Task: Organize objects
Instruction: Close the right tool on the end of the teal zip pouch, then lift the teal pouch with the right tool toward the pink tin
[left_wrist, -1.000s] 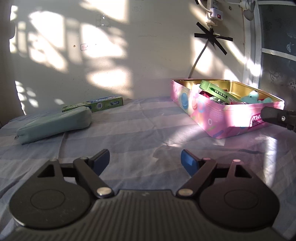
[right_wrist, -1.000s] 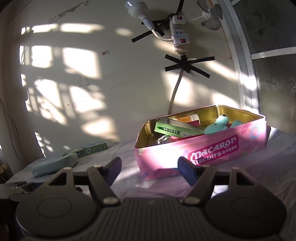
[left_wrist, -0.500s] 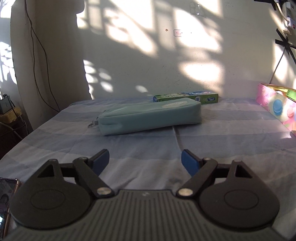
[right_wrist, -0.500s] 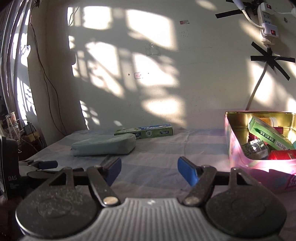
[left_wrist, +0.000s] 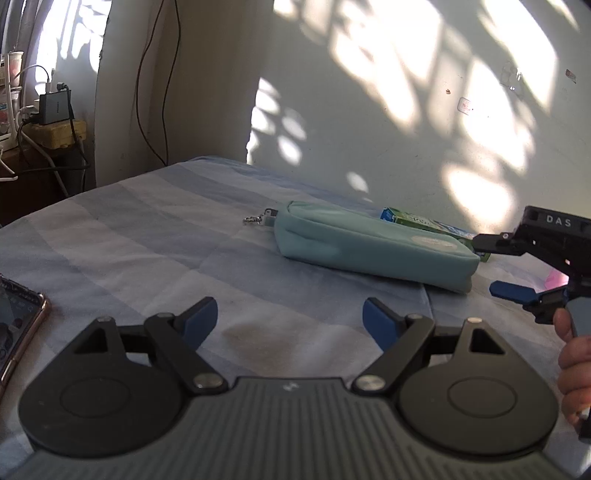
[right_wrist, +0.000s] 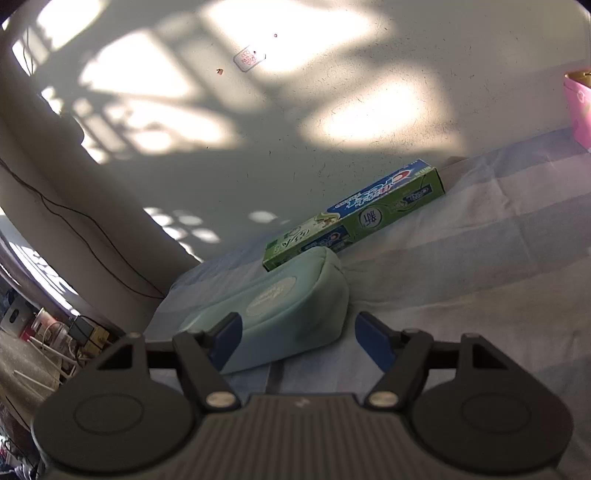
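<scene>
Two tongs stand open and empty: left tongs (left_wrist: 290, 321) low in frame over the striped bed (left_wrist: 147, 236), right tongs (right_wrist: 295, 338) straddling the teal pouch (right_wrist: 280, 314) at centre, untouched; toothpaste box (right_wrist: 354, 218) behind.

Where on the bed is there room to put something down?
Free: the striped sheet between the phone and the teal zip pouch. Crowded: by the wall, where the green toothpaste box touches the pouch.
</scene>
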